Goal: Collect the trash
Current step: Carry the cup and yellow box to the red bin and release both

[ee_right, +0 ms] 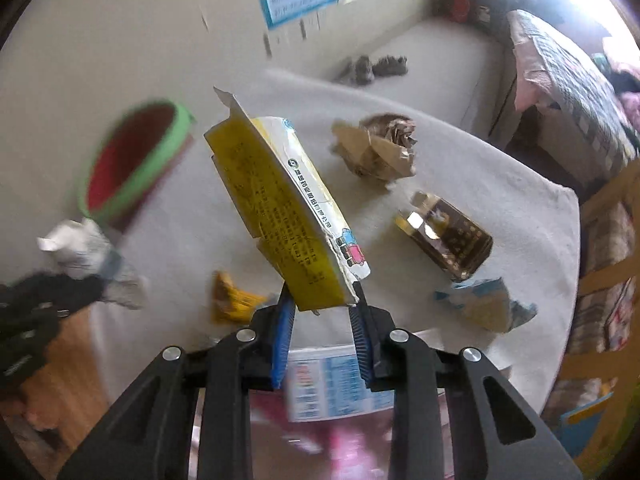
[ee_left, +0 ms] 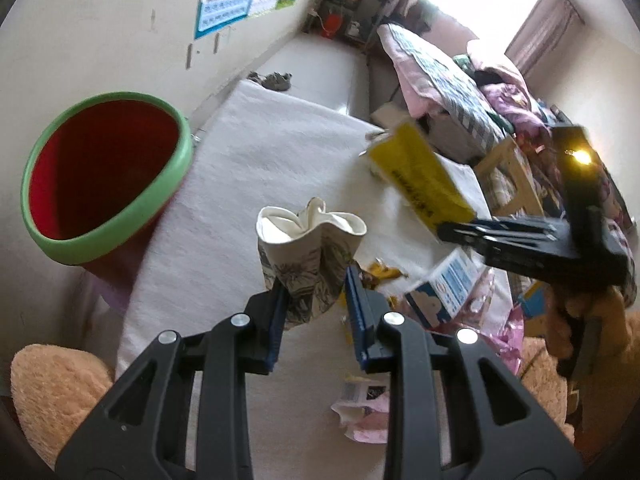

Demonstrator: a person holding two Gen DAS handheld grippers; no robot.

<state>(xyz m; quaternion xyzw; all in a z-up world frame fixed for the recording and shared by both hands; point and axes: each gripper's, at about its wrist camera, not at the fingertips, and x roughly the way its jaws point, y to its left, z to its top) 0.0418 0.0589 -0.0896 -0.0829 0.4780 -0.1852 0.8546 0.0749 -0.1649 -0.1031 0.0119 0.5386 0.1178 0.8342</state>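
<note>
My left gripper (ee_left: 316,292) is shut on a crumpled paper cup (ee_left: 308,252), held upright above the white cloth (ee_left: 256,152). Left of the cup stands a red bin with a green rim (ee_left: 104,172). My right gripper (ee_right: 322,300) is shut on the lower end of a flattened yellow carton (ee_right: 280,208), which tilts up and to the left. That carton (ee_left: 420,176) and the right gripper (ee_left: 460,232) also show at the right of the left wrist view. The right wrist view has the bin (ee_right: 132,164) at the left, with the cup (ee_right: 84,248) below it.
On the cloth lie a brown crumpled bag (ee_right: 376,152), a dark gold box (ee_right: 444,236), a crushed blue-white carton (ee_right: 488,304), a yellow wrapper (ee_right: 232,300) and a pink wrapper (ee_left: 364,412). A bed (ee_left: 440,80) and a wooden frame (ee_left: 516,176) stand to the right, a plush toy (ee_left: 52,392) at lower left.
</note>
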